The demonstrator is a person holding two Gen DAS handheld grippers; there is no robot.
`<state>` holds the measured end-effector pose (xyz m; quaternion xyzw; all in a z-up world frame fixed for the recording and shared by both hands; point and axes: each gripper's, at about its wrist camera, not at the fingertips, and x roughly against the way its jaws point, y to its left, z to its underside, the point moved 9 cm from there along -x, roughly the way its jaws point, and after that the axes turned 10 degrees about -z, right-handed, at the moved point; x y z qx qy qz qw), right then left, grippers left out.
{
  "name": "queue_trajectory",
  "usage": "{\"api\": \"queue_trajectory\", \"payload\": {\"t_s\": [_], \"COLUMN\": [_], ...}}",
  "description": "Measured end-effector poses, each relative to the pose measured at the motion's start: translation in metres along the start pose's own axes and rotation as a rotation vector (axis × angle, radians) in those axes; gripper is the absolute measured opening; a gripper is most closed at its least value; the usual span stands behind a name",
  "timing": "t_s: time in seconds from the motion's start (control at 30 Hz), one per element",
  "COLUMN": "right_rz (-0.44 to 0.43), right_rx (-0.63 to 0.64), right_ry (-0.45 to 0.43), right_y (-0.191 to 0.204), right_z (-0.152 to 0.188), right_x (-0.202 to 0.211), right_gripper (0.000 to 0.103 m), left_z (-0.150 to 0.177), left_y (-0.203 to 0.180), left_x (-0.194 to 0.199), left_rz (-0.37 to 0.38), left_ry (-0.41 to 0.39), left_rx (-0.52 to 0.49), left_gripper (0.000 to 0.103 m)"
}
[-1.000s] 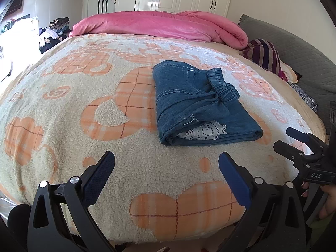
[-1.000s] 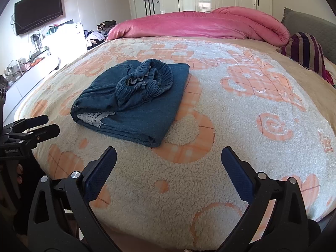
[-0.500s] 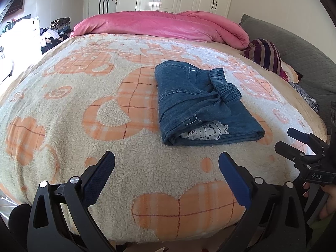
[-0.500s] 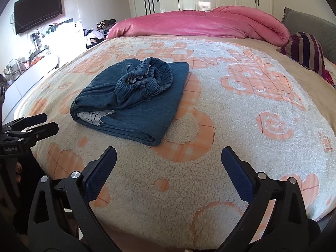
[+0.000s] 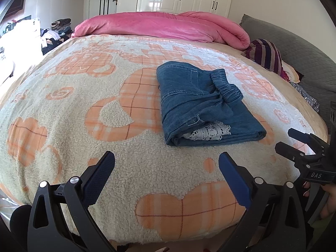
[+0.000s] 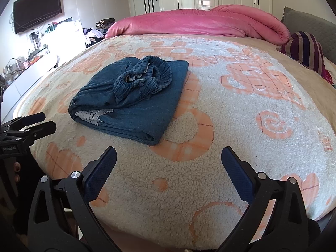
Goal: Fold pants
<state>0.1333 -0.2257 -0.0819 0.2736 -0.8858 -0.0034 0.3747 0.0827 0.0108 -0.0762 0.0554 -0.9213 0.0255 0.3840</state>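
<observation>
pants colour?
Dark blue denim pants, white lace trim peeking out; clearest in left wrist view.

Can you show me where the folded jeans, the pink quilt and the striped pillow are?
folded jeans [image 5: 201, 96]: left wrist view, on the top denim layer.
pink quilt [image 6: 199, 24]: right wrist view, on the middle of its bunched roll.
striped pillow [image 6: 305, 49]: right wrist view, on its striped side.
</observation>
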Motion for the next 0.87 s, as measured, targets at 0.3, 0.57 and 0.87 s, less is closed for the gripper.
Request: {"api": "queue_trajectory", "payload": {"t_s": [0.3,0.57,0.87], "right_rz": [0.014,0.064,0.430], "right_rx": [-0.004,-0.095,-0.349], "right_ry": [0.025,-0.009,-0.059], "right_y": [-0.005,-0.059,-0.285], "right_z": [0.003,-0.014,-0.052], "right_x": [-0.007,0.001,0.038], "right_gripper": [0.094,0.094,0.094], "left_z": [-0.002,-0.034,-0.090], "left_y": [0.017,0.082,0.230], "left_x": [-0.011,-0.023,-0.111], "left_rz": [-0.023,-0.141,-0.373], "left_ry": [0.026,-0.003,0.160], "left_rx": [0.052,0.153,0.244], "left_gripper": [0.099,0.099,0.099]}}
